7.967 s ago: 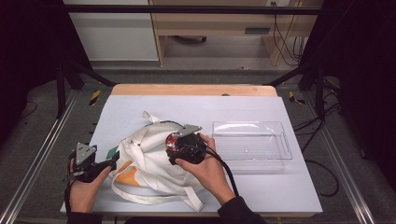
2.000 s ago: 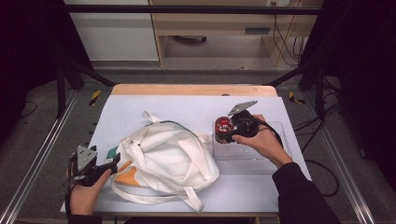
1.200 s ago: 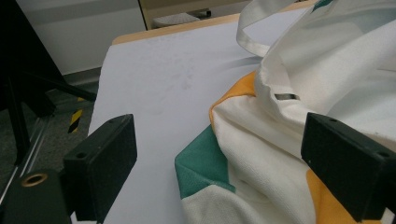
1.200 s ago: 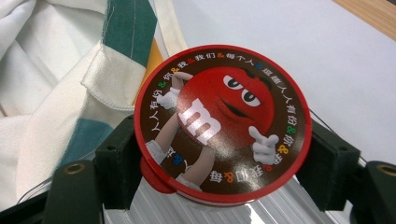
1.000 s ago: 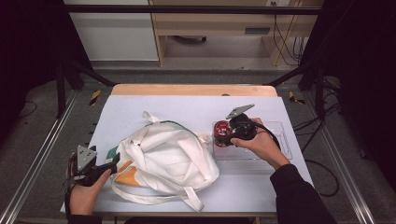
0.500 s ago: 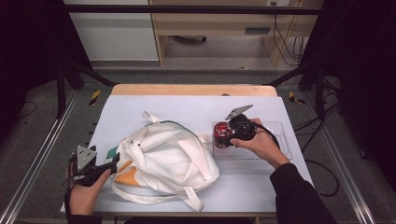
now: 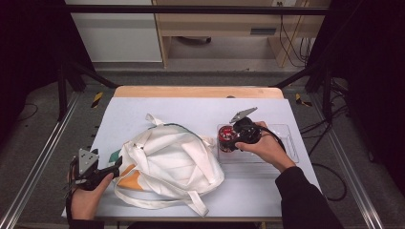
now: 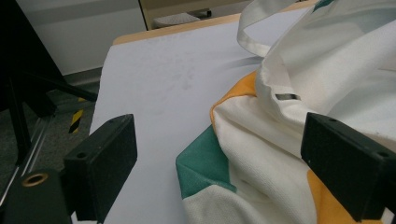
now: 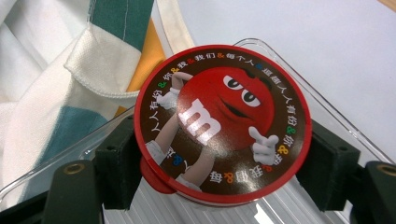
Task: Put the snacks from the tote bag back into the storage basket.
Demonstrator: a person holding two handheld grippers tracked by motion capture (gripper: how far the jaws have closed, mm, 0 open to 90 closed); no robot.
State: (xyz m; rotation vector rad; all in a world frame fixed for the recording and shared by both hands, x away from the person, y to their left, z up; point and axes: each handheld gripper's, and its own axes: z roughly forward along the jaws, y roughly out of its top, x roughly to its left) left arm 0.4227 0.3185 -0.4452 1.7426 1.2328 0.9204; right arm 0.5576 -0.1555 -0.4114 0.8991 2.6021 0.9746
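1. High view: One round candy tub with a red body is seen at the left end of one clear plastic tray, which lies on the white table. The tub is held by the right gripper, gripped in the person's right hand. One white cloth bag with green and orange patches is spread left of the tray. The left gripper is held at the bag's left edge.

2. Left gripper view: The two black jaws are seen wide apart, with nothing pressed between them. The bag's green and orange corner lies on the table between and beyond them.

3. Right gripper view: The tub's lid is shown from above: a red rim, a brown face, a red cartoon candy figure with a white "m", and a ring of coloured characters. The jaws are clamped on the tub's sides. The ribbed floor of the tray is seen just beneath it.
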